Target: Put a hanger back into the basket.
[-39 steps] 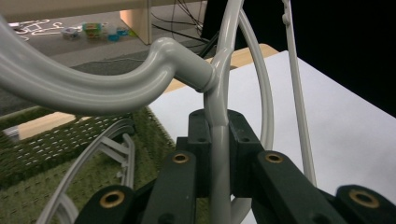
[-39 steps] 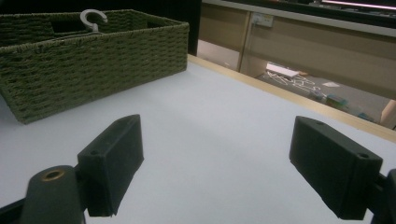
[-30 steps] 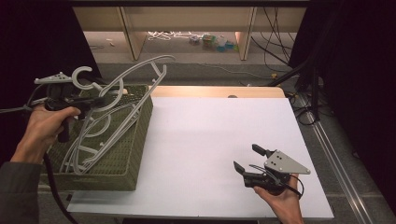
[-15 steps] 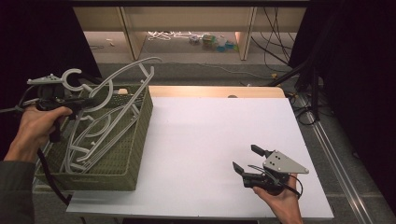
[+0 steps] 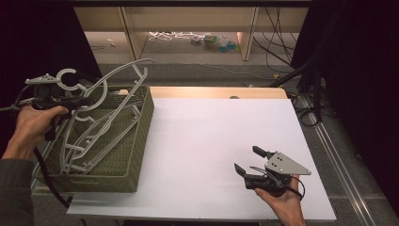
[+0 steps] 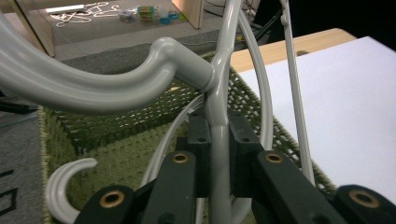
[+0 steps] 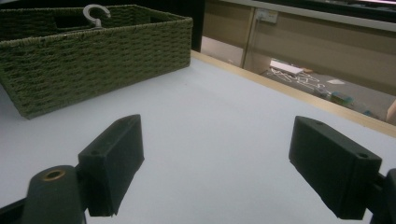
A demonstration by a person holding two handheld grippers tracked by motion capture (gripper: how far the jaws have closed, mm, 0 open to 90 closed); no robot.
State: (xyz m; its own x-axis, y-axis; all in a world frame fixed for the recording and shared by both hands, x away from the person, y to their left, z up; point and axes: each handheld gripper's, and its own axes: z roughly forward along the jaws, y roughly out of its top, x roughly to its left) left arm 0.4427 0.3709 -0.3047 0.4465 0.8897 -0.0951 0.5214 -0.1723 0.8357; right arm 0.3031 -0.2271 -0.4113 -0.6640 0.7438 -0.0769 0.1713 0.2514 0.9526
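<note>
Left tool [image 6: 218,154] clamped on grey hanger [image 6: 219,98] over green basket [image 5: 141,136]; right tool [image 7: 215,168] wide apart, no readable writing.

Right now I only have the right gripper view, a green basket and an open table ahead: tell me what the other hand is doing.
Observer: The left hand-held gripper is shut on a grey hanger, pinching its neck just below the hook.
Operator: Say where that hanger sits.
Observer: In the high view it stands tilted above the woven basket, partly lifted, with more grey hangers lying inside.
Operator: Report my own position.
Observer: The right hand-held gripper is open, low over the white table near its front right corner, well apart from the basket.
</note>
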